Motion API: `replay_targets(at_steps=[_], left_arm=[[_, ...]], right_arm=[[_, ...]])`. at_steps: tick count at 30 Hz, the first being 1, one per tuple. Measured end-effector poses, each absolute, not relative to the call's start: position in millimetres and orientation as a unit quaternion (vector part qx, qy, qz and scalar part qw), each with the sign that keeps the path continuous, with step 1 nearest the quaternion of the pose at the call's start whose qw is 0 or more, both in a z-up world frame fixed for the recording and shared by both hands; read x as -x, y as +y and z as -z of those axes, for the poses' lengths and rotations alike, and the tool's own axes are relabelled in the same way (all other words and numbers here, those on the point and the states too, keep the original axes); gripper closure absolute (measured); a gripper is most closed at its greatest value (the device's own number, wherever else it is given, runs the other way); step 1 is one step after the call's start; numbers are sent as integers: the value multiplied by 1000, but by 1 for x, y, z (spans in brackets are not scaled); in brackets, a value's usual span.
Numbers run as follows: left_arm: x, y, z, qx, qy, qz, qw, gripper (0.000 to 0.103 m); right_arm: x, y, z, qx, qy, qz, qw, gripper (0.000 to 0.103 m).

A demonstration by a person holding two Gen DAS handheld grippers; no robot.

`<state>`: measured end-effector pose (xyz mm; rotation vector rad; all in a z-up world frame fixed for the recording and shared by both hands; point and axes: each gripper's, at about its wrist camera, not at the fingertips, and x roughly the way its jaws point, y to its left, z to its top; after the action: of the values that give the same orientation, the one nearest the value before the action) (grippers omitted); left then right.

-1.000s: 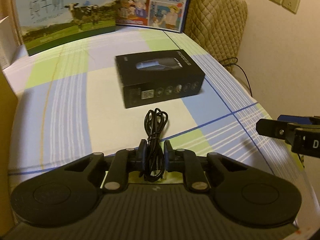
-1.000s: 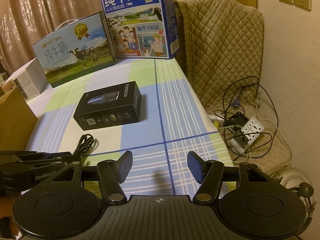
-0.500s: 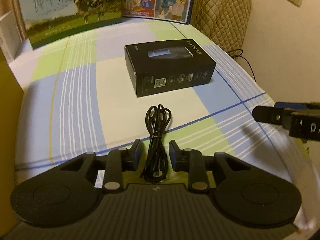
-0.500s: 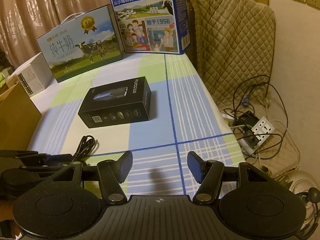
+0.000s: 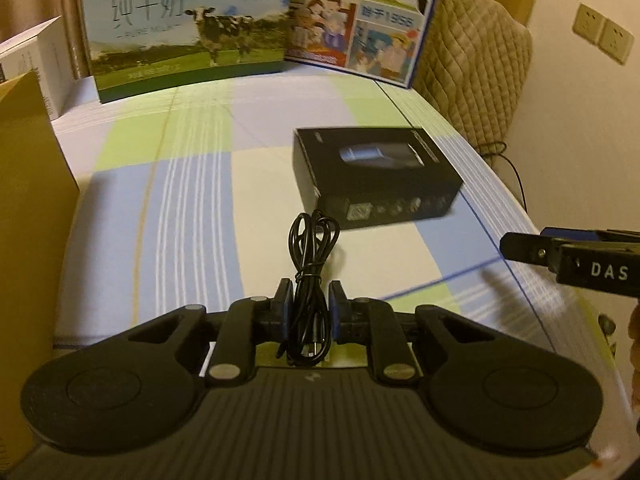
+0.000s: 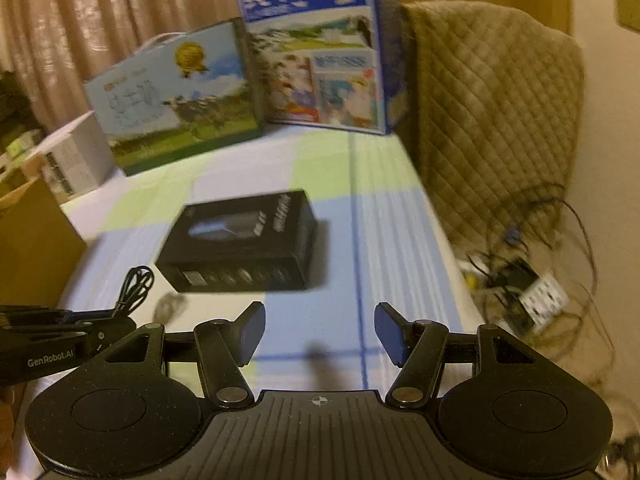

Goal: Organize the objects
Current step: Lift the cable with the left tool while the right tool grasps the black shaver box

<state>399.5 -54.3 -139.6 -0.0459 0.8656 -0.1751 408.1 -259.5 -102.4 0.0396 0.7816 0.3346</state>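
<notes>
My left gripper [image 5: 310, 304] is shut on a coiled black cable [image 5: 312, 252], held a little above the checked tablecloth; the cable's loop [image 6: 138, 284] shows at the left of the right wrist view. A black product box [image 5: 376, 176] lies flat on the table ahead and to the right of the cable; it also shows in the right wrist view [image 6: 244, 240]. My right gripper [image 6: 320, 332] is open and empty, near the front table edge, short of the box. Its fingers [image 5: 532, 250] enter the left wrist view from the right.
Two milk cartons stand at the back: a green one [image 5: 184, 28] and a blue one [image 5: 360, 20]. A white box [image 5: 36, 60] and a brown cardboard box [image 5: 28, 216] are at the left. A quilted chair [image 6: 492, 104] and a floor power strip [image 6: 540, 300] lie right.
My left gripper opened around the cable half a second ago and has shut on it again, lifting it and turning left. My right gripper has moved closer to the black box.
</notes>
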Motion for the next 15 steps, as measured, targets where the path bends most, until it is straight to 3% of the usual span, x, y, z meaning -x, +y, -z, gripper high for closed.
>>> replay_targets(at_steps=[15], left_arm=[[-424, -45, 133, 38, 428, 92, 898, 89]], right_arm=[[-454, -213, 111, 113, 366, -313, 869, 44]])
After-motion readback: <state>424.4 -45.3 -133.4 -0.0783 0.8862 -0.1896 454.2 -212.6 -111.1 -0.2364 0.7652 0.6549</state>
